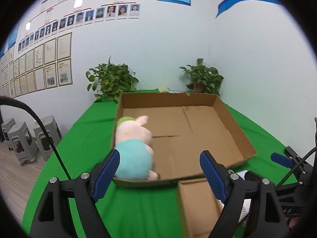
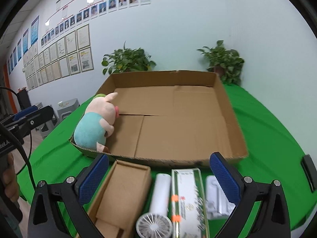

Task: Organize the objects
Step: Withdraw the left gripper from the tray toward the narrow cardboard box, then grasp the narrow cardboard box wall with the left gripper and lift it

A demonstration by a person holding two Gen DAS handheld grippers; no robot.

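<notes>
A plush pig [image 1: 134, 146] in teal clothes lies in the near left corner of a wide, shallow cardboard box [image 1: 233, 123]. It leans on the box's left wall. My left gripper [image 1: 160, 154] hovers open over the box's near edge, the pig just beyond its left finger, with nothing between the pads. In the right wrist view the pig [image 2: 95, 125] and the shallow box [image 2: 178, 123] lie ahead. My right gripper [image 2: 159, 158] stands wide open and empty above a small open carton [image 2: 122, 190], a white hand fan [image 2: 158, 198], a long green-and-white box [image 2: 187, 194] and a white plastic piece [image 2: 214, 194].
A green cloth [image 1: 93, 130] covers the table. Two potted plants [image 1: 111, 81] [image 1: 204, 77] stand at its far edge by the wall, with small packets between them. Grey stools [image 1: 21, 140] stand on the floor to the left. A hand [image 2: 10, 184] holds the left gripper's handle.
</notes>
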